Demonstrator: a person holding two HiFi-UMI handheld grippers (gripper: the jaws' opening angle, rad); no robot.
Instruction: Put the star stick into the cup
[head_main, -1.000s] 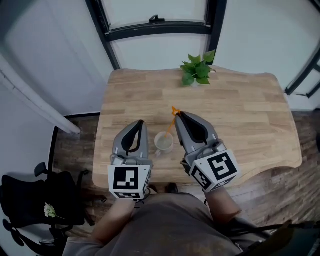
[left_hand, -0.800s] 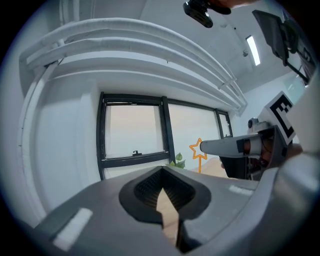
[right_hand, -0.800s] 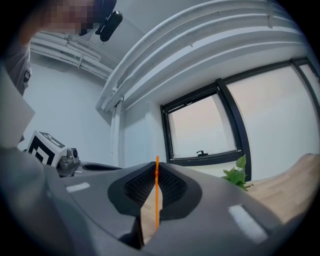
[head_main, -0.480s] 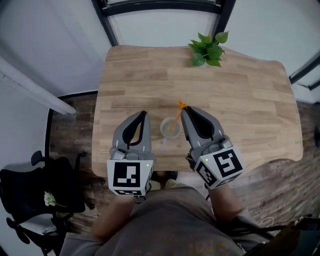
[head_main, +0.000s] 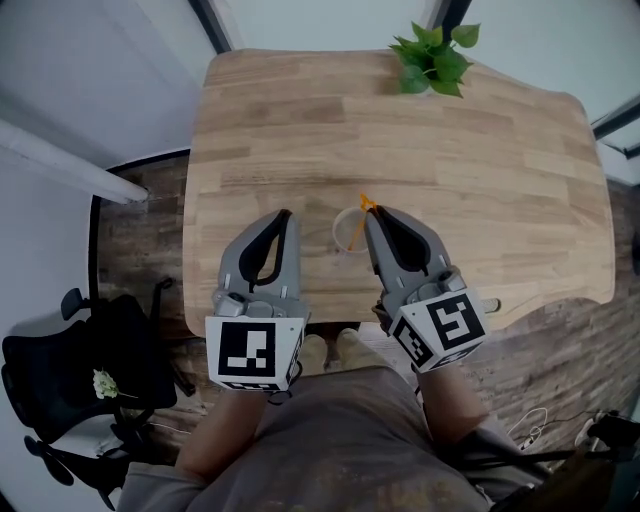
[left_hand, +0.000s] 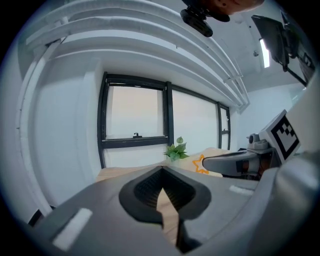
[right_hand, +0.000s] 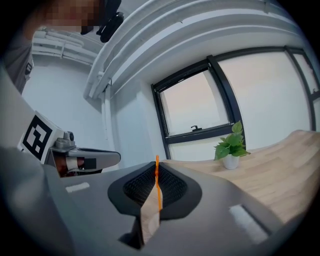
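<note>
we find the right tongs (head_main: 377, 216) pinching the orange star stick (head_main: 357, 225); the star end shows just past their tips; the stick slants down with its lower end inside the rim of the cup (head_main: 338, 232), which stands on the tabletop (head_main: 480, 170); the left tongs (head_main: 284, 216) are pressed together on nothing, near the cup's left side; a potted plant (head_main: 432, 60) stands at the far edge.

Looking like an office or lab room: black-framed windows (left_hand: 135, 114) running along white walls (head_main: 100, 60), strip light (left_hand: 263, 52) glowing under exposed white ceiling pipes (left_hand: 215, 55). Wood table (head_main: 480, 150) sitting on plank floor (head_main: 140, 225), plant (head_main: 432, 62) standing at its far edge, office chair (head_main: 60, 370) parked off the near-left corner, cables (head_main: 525, 425) lying off the near-right corner.
</note>
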